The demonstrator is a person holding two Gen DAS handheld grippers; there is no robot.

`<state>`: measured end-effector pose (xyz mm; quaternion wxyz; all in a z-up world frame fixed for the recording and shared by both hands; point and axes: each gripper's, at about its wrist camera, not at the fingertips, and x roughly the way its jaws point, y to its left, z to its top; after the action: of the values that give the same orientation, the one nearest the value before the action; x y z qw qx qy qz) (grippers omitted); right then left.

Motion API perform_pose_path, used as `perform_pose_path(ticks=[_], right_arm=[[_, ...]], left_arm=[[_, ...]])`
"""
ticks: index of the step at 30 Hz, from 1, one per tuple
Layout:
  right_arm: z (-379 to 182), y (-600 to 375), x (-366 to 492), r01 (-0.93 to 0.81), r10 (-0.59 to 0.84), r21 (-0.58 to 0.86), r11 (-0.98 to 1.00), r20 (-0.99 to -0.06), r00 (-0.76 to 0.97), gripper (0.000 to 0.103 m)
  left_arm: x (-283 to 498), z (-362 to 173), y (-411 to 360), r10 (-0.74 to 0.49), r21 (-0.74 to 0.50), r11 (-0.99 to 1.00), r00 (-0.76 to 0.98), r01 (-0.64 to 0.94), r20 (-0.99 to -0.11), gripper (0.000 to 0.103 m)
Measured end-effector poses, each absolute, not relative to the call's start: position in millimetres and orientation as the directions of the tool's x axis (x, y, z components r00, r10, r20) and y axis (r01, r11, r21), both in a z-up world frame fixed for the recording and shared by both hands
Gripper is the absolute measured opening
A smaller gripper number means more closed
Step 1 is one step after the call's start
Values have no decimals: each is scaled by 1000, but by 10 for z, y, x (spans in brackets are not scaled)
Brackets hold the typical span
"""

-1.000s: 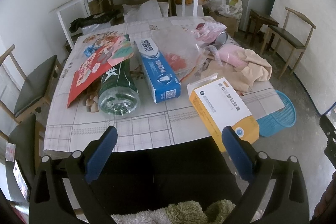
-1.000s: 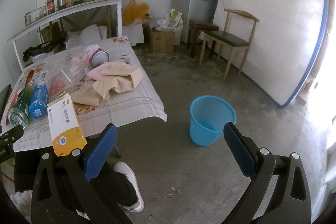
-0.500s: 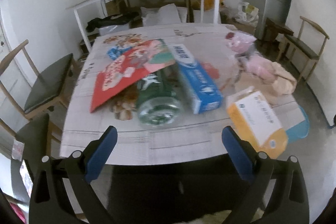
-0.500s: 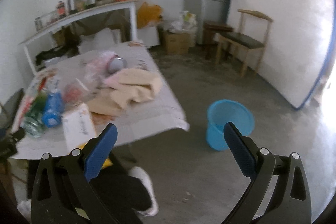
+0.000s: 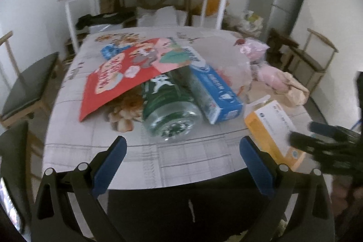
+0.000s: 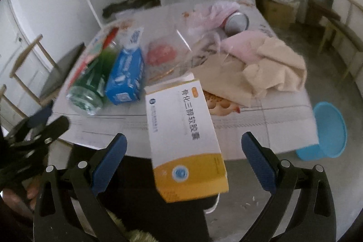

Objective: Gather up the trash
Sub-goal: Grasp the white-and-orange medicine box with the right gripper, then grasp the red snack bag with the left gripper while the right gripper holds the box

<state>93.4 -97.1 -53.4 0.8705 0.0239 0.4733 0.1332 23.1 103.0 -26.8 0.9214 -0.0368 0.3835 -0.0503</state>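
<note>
- The right gripper (image 6: 183, 160), black frame with blue pads, stands spread wide and empty; it is lined up on the white-and-yellow cardboard medicine box (image 6: 186, 140), which lies between the pads without touching either
- That box overhangs the near edge of the cloth-covered table (image 6: 261, 128), so judged from here a sideways pinch on its flat rigid faces is possible without scraping the cloth
- The left gripper (image 5: 182, 162) is likewise parted and holds nothing; it faces the green ribbed clear-plastic bottle (image 5: 169, 106) lying on its side, base toward the gripper
- The blue rectangular carton (image 5: 215, 92) lies just beside the bottle; a glossy red printed card (image 5: 127, 69) leans over both
- Soft beige and pink cloth (image 6: 267, 65) is crumpled farther right
- The blue perforated plastic bin (image 6: 326, 130) stands on the floor by the table corner, likely the destination
</note>
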Motion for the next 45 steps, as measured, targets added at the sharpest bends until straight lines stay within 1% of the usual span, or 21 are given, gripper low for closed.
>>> perform_pose_path(ticks=[1, 5, 7, 9, 14, 17, 19, 22, 24, 25, 27, 28, 32, 34, 35, 36, 40, 44, 45], right_arm=[[-590, -905, 1008, -214, 252, 163, 963, -826, 504, 92], [-653, -963, 1153, -219, 245, 157, 963, -852, 464, 80], [-693, -997, 1174, -222, 252, 166, 961, -857, 449, 76], [-696, -1059, 1150, -225, 266, 183, 957, -859, 436, 67], [-708, -1125, 1121, -227, 276, 192, 955, -856, 437, 67], [-686, -1168, 1114, -227, 291, 208, 951, -848, 443, 67], [-684, -1182, 1099, -231, 298, 213, 949, -844, 447, 66], [-666, -1222, 1054, -239, 305, 216, 947, -838, 453, 66], [-667, -1212, 1044, -245, 304, 210, 947, -837, 456, 67], [-666, -1220, 1039, -247, 304, 209, 946, -836, 457, 67], [-644, -1259, 1039, -246, 312, 219, 944, -834, 455, 67], [-640, -1283, 1041, -246, 317, 225, 943, -833, 454, 67], [-664, -1303, 1064, -240, 322, 235, 942, -834, 448, 66], [-672, -1295, 1063, -237, 317, 231, 943, -837, 447, 67], [-679, -1273, 1063, -237, 314, 227, 945, -837, 448, 67], [-675, -1276, 1061, -237, 312, 225, 945, -838, 448, 67], [-697, -1279, 1089, -232, 305, 222, 947, -846, 438, 67], [-719, -1214, 1120, -222, 290, 210, 952, -851, 438, 67], [-728, -1204, 1131, -221, 288, 208, 953, -852, 438, 67]], left_arm=[[231, -273, 1019, -133, -112, 991, 704, 77, -697, 98], [218, -277, 997, -174, -127, 985, 729, 120, -662, 98], [232, -266, 988, -182, -127, 983, 736, 131, -652, 98], [255, -267, 984, -190, -132, 982, 736, 137, -649, 98], [310, -285, 964, -208, -145, 978, 727, 149, -655, 98], [337, -274, 935, -199, -117, 980, 730, 163, -654, 98], [309, -236, 959, -189, -91, 981, 749, 171, -635, 98], [229, -121, 1133, -136, -29, 989, 814, 145, -565, 98], [238, -77, 1344, -76, 17, 995, 837, 102, -542, 97], [260, -74, 1434, -46, 41, 996, 840, 80, -541, 97], [311, -99, 1602, 27, 114, 993, 840, 42, -541, 89], [340, -125, 1672, 51, 144, 989, 835, 34, -548, 88], [500, -321, 1826, 111, 255, 965, 795, 57, -597, 81], [619, -464, 1819, 166, 338, 938, 769, 69, -617, 77], [685, -537, 1819, 198, 375, 925, 755, 67, -625, 73], [760, -593, 1815, 218, 400, 914, 746, 70, -630, 71], [958, -702, 1781, 223, 441, 892, 747, 103, -626, 71], [1105, -829, 1711, 260, 549, 824, 767, 140, -587, 68], [1124, -853, 1703, 261, 562, 813, 769, 150, -583, 65]])
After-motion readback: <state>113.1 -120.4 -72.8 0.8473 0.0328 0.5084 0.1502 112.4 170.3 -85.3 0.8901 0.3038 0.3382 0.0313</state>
